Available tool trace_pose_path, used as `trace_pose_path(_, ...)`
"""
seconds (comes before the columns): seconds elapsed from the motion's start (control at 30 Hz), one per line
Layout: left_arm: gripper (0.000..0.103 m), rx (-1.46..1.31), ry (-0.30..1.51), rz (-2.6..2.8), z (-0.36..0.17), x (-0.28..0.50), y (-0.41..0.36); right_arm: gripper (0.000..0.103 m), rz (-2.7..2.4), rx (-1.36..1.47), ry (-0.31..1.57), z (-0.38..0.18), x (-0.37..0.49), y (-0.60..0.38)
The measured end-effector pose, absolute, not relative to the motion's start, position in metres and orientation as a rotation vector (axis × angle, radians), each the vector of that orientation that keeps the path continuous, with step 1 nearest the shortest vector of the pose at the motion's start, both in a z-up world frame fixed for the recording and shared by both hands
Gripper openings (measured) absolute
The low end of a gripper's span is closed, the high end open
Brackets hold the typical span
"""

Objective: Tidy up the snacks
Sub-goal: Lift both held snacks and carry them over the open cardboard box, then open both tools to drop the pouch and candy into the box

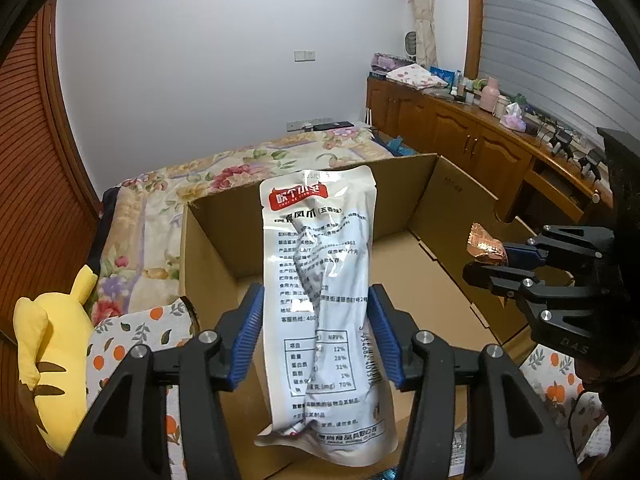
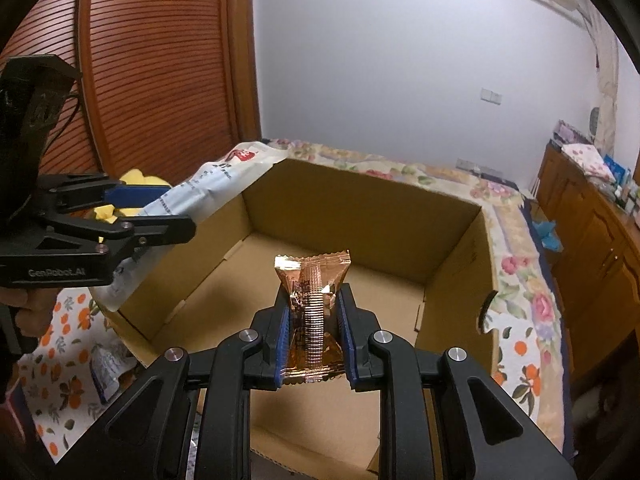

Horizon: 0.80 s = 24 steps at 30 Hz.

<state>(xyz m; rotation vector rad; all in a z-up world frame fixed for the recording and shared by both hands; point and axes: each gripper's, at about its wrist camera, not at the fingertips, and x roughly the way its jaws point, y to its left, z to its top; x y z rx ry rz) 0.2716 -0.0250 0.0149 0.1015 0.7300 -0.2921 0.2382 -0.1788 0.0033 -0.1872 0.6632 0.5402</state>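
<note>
Left gripper [image 1: 316, 336]: blue pads closed against the two long edges of a white snack pouch [image 1: 320, 280], held upright at centre frame, printed back toward the camera, its lower end hanging free below the grip. Right gripper [image 2: 314, 332]: jaws nearly shut, pinching a small copper foil packet [image 2: 314, 300] by its sides, crimped top fanning out above the pads. Both items hang over the open cardboard box [image 2: 360, 216], mid-frame in each view, its floor bare; judged as positioned for dropping in, not yet released. Box stands on a floral bedspread [image 2: 520, 280]. Further out: yellow plush toy [image 1: 52, 360] at lower left of the left view; another small packet [image 2: 106, 368] lying outside the box at lower left of the right view, likely awaiting sorting.
</note>
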Motion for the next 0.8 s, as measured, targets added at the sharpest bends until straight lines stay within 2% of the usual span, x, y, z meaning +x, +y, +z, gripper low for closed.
trace_pose_path(0.4,0.062,0.105,0.769,-0.278,0.003,0.279,-0.024,0.021,0.553,-0.181,0.707,-0.003,0.249,-0.174)
trace_pose_path(0.47,0.063,0.102,0.777,-0.275,0.002,0.279,-0.024,0.024,0.553,-0.177,0.716,-0.004,0.250,-0.173)
trace_pose_path(0.53,0.063,0.098,0.777,-0.277,0.001,0.278,-0.024,0.034,0.543,-0.177,0.722,-0.005,0.252,-0.173)
trace_pose_path(0.63,0.066,0.095,0.761,-0.283,0.005,0.276,-0.023,0.042,0.532,-0.179,0.722,-0.006,0.250,-0.173)
trace_pose_path(0.67,0.070,0.093,0.753,-0.285,0.008,0.274,-0.023,0.043,0.529,-0.177,0.720,-0.005,0.249,-0.173)
trace_pose_path(0.8,0.072,0.087,0.726,-0.290,0.016,0.266,-0.020,0.044,0.523,-0.172,0.707,0.000,0.240,-0.174)
